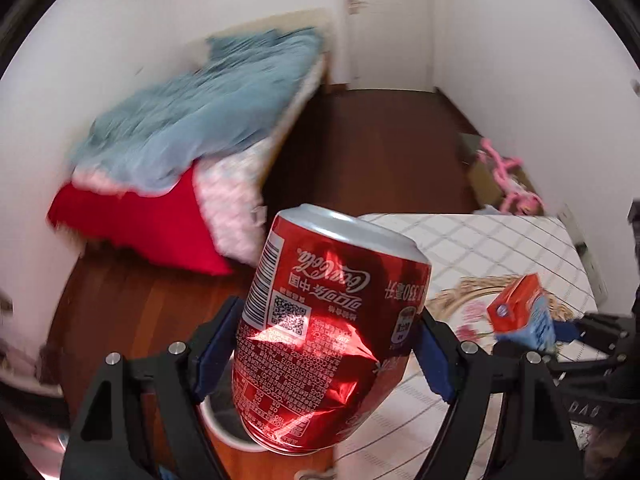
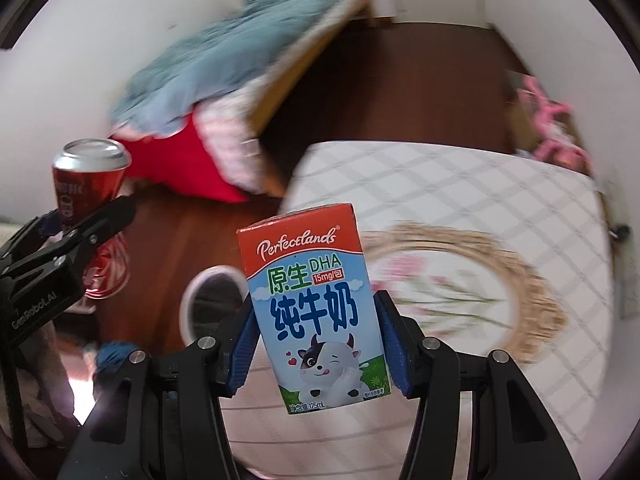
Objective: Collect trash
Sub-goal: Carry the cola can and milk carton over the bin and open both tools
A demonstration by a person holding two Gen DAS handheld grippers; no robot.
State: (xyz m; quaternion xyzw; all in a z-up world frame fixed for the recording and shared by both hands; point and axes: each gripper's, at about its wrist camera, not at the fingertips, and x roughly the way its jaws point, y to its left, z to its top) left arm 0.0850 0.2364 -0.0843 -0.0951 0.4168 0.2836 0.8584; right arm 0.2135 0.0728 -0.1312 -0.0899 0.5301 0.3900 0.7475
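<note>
Left wrist view: left gripper [image 1: 326,354] clamps dented can [image 1: 320,332], right gripper [image 2: 318,348] clamps milk carton [image 2: 316,308], both lifted; next, I judge, drop them into the bin [image 2: 212,300] at lower left.

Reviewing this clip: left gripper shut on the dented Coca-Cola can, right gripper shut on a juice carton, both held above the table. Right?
Not quite. The right gripper holds a milk carton, not juice; the right wrist view shows a cow and milk lettering. The left gripper is shut on the dented Coca-Cola can.

Floor [image 1: 380,140] open ahead (bed [image 1: 192,128] blocks left, table [image 1: 500,248] right).
</note>
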